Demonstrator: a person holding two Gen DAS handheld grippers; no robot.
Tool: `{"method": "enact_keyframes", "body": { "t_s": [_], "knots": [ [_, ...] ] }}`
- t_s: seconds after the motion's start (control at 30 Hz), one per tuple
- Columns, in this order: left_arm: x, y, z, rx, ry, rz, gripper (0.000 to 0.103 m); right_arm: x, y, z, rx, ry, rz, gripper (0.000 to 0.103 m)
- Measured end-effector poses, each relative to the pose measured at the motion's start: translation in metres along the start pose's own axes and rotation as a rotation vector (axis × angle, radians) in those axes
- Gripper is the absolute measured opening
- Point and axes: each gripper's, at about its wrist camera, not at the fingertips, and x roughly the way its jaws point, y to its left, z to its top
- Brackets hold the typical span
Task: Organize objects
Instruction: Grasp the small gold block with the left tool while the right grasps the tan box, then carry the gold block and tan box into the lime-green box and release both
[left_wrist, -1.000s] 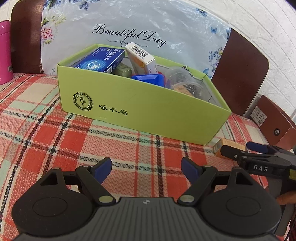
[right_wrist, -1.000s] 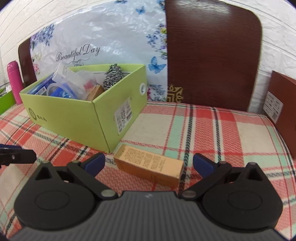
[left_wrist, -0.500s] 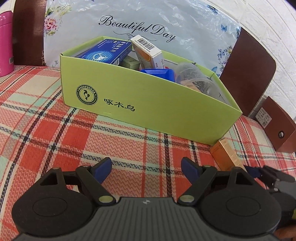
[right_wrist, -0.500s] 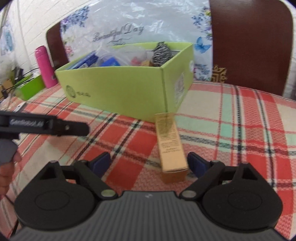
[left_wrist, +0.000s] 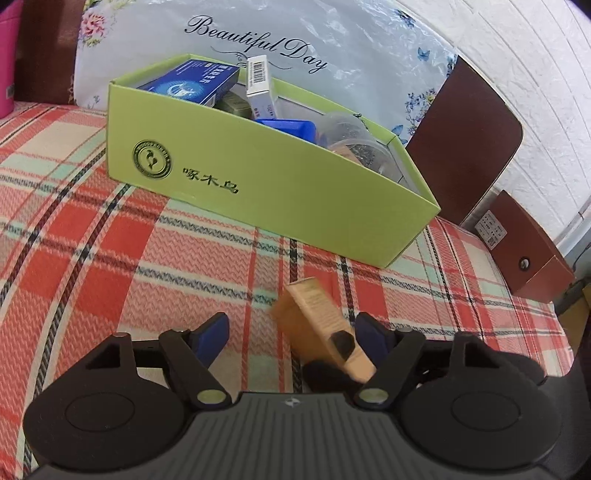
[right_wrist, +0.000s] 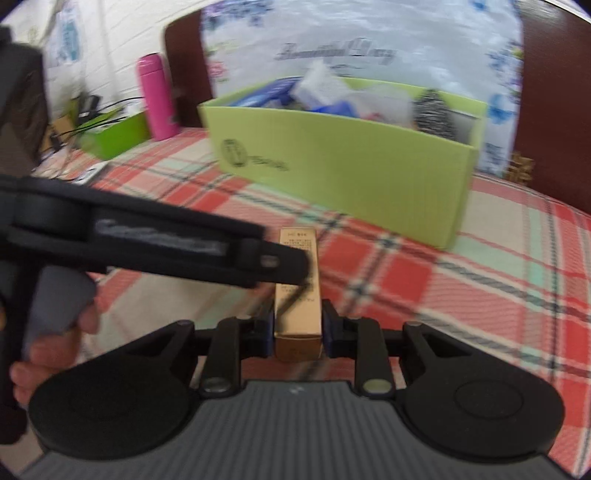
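Though the carton (right_wrist: 297, 295) looks light and stiff, its glossy tan card could slip or dent. The right gripper (right_wrist: 297, 332) has its fingers closed on the carton's near end, just in front of the box (right_wrist: 343, 173) on the desk (right_wrist: 480, 280). A grip nearer the middle would steady it. The left gripper (left_wrist: 291, 334) stands wide open, empty, alongside.

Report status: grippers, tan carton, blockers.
Right gripper shut on tan carton. Left gripper open, empty, crossing close over the carton. Green box ahead, already crowded.
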Motion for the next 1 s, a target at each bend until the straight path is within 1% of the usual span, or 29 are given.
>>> {"method": "enact_keyframes", "body": {
  "t_s": [0.07,0.13,0.3,0.33,0.4,0.5,0.57,0.67,0.73,0.83,1.0],
  "knots": [
    [-0.002,0.005,-0.002,-0.018,0.002,0.001,0.074,0.000,0.015,-0.001,-0.035,-0.005,0.027,0.025],
    [-0.003,0.010,-0.003,-0.026,0.002,0.004,0.065,0.000,0.020,-0.001,-0.042,-0.009,0.012,0.033],
    [-0.001,0.011,0.001,-0.046,-0.004,0.008,0.065,-0.004,0.017,-0.003,-0.020,-0.005,-0.011,0.038],
    [0.000,0.010,0.000,-0.044,-0.006,0.013,0.062,-0.005,0.016,-0.003,-0.021,-0.004,-0.013,0.038],
    [0.001,0.009,-0.001,-0.029,-0.007,0.023,0.051,-0.003,0.014,-0.002,-0.026,0.005,-0.017,0.038],
    [0.000,0.007,0.000,-0.015,-0.006,0.022,0.049,-0.003,0.019,-0.001,-0.050,0.012,-0.004,0.027],
    [-0.001,0.004,0.001,0.006,-0.006,0.030,0.047,-0.004,0.025,-0.001,-0.084,0.009,-0.023,0.027],
    [-0.010,0.000,0.006,0.029,-0.036,0.025,0.046,-0.012,0.030,0.003,-0.099,-0.033,-0.042,0.027],
    [-0.017,-0.002,0.013,0.022,-0.064,0.009,0.046,-0.019,0.029,0.010,-0.091,-0.070,-0.049,0.027],
    [-0.028,-0.009,0.027,0.022,-0.114,-0.017,0.046,-0.032,0.030,0.022,-0.097,-0.135,-0.079,0.027],
    [-0.042,-0.030,0.055,0.065,-0.198,-0.064,0.046,-0.051,0.025,0.043,-0.090,-0.257,-0.144,0.027]
  ]
}}
